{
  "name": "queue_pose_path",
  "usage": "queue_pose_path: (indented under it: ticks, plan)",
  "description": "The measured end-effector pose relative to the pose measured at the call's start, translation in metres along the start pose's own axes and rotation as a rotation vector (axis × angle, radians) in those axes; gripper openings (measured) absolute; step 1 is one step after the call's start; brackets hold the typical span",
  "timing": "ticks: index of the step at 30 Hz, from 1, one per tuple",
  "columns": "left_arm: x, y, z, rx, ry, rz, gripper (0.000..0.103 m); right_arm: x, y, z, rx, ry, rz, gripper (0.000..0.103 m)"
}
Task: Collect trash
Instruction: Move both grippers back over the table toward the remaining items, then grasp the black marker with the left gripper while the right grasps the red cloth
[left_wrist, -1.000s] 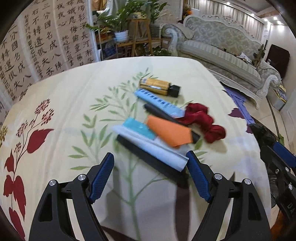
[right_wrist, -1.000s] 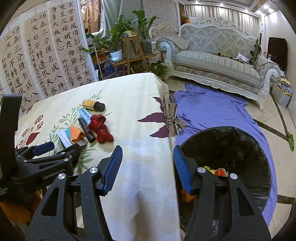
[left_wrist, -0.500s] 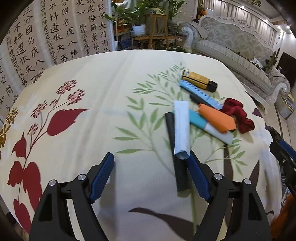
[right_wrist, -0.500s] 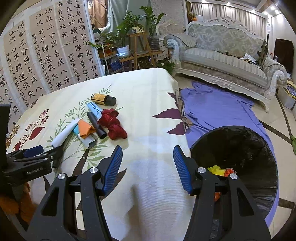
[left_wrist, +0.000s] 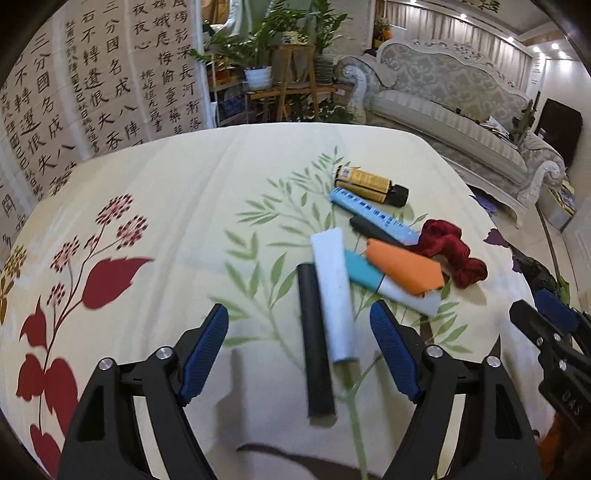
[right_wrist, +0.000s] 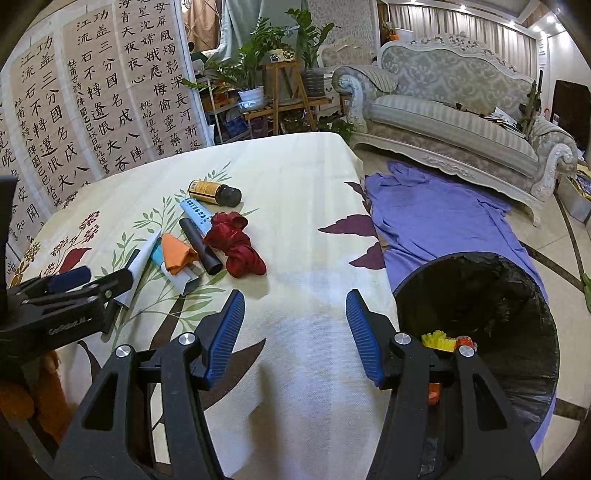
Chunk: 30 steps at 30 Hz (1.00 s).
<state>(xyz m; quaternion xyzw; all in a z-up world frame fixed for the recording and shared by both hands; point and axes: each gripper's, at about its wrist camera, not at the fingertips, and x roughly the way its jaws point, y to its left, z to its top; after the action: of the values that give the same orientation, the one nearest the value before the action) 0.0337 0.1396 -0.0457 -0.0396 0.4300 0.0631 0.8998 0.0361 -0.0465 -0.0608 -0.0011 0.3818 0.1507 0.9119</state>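
Lying at the centre of the left wrist view, a matte black tube (left_wrist: 316, 339) and a white paper roll (left_wrist: 334, 295) rest side by side on a cream floral tablecloth (left_wrist: 147, 206), long axes running nearly top to bottom, between the wide-spread ribbed blue fingers of the left gripper (left_wrist: 300, 338), which holds nothing. Right of them sit a folded orange paper (left_wrist: 404, 266), a crumpled red satin cloth (left_wrist: 448, 251) and an amber bottle (left_wrist: 371, 184) lying on its side. In the right wrist view, the right gripper (right_wrist: 295, 321) hangs wide and empty; a round black-lined trash bin (right_wrist: 517, 295) stands at lower right.
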Motion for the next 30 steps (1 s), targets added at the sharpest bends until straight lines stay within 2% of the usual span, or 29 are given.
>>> queue_pose_path:
  ticks: [7,10,16,19,22,30]
  plan:
    - [0.005,0.003,0.0,-0.007,0.017,0.001,0.071,0.001,-0.001,0.001,0.002,0.002,0.002,0.056]
    - [-0.005,0.011,-0.006,-0.028,0.013,-0.004,0.071,0.002,0.0,0.002,0.001,0.006,0.003,0.056]
    - [-0.005,0.022,-0.008,-0.018,0.01,0.046,0.071,0.005,0.002,0.002,-0.006,0.01,0.004,0.056]
    - [0.001,0.024,-0.007,-0.026,0.022,0.033,0.071,0.005,0.005,0.002,-0.013,0.01,0.001,0.056]
    - [0.003,0.02,-0.007,-0.004,0.028,0.026,0.066,0.006,0.007,0.002,-0.016,0.012,0.0,0.056]
    - [0.004,0.017,-0.01,0.04,0.021,0.03,0.034,0.007,0.021,0.007,-0.045,0.011,0.011,0.056]
